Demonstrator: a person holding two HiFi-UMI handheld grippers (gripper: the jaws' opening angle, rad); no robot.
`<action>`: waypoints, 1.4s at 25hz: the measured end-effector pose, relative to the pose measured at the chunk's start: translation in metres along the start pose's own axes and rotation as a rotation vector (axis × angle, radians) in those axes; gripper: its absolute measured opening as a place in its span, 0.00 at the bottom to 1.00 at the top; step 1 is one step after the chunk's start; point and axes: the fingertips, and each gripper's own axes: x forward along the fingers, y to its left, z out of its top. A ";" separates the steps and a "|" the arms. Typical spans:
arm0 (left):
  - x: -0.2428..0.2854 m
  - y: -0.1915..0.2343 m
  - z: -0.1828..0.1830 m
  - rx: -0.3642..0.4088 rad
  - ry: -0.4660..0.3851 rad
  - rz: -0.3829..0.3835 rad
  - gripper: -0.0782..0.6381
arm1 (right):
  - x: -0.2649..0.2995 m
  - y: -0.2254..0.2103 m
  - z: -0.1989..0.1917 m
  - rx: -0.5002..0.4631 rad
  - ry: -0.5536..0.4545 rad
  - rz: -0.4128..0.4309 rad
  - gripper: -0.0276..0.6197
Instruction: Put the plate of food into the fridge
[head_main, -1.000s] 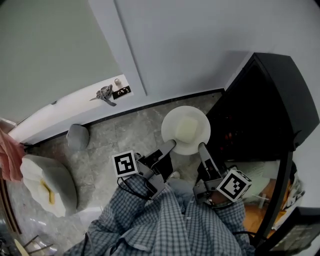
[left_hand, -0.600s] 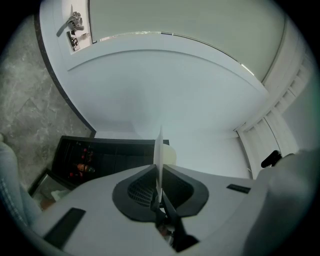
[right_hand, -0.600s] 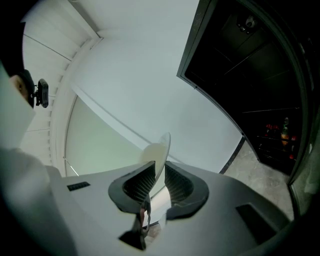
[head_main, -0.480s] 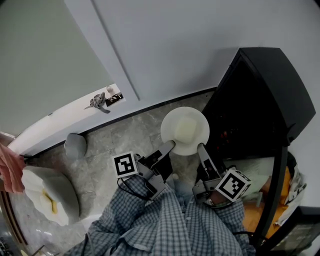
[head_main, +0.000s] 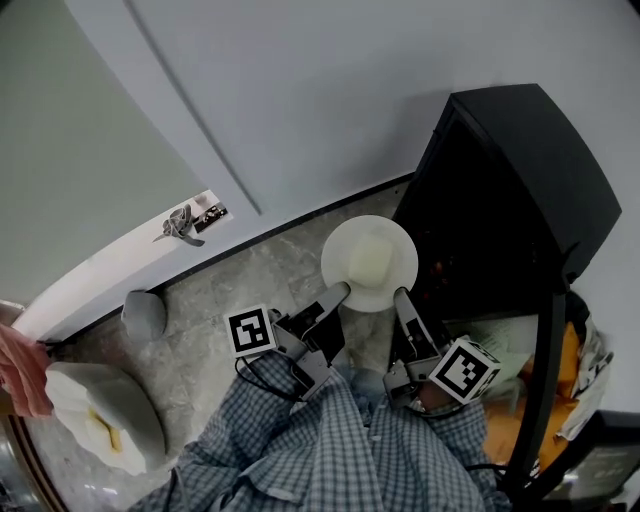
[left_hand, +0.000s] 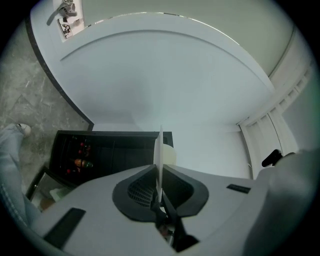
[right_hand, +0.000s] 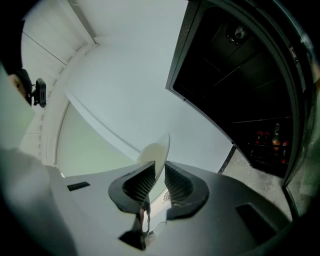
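Note:
A white plate (head_main: 369, 263) with a pale yellow piece of food (head_main: 371, 259) hangs above the floor, just left of the open black fridge (head_main: 500, 210). My left gripper (head_main: 341, 291) is shut on the plate's near left rim, and my right gripper (head_main: 401, 295) is shut on its near right rim. In the left gripper view the plate (left_hand: 159, 156) shows edge-on between the pads, with the fridge (left_hand: 105, 150) behind. The right gripper view shows the plate's rim (right_hand: 161, 152) pinched between the pads, and the dark fridge interior (right_hand: 245, 85) lies to the right.
Bottles (head_main: 440, 268) stand on a low fridge shelf. The fridge door (head_main: 545, 390) stands open at the right. A white wall and dark baseboard (head_main: 270, 235) run behind. A grey pouf (head_main: 143, 315) and a white cushion (head_main: 105, 415) lie on the marble floor at left.
The view has swung toward the fridge, which now looms larger and closer to the plate. Both grippers keep their hold on the plate; the pouf and cushion slid left and down.

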 end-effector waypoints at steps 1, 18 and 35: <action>0.005 0.000 0.002 -0.001 0.012 0.000 0.15 | 0.002 -0.001 0.003 0.006 -0.009 -0.002 0.14; 0.092 0.011 0.040 0.008 0.229 0.041 0.15 | 0.034 -0.039 0.060 0.083 -0.157 -0.121 0.14; 0.165 0.038 0.064 -0.007 0.526 0.087 0.15 | 0.056 -0.083 0.089 0.183 -0.362 -0.296 0.14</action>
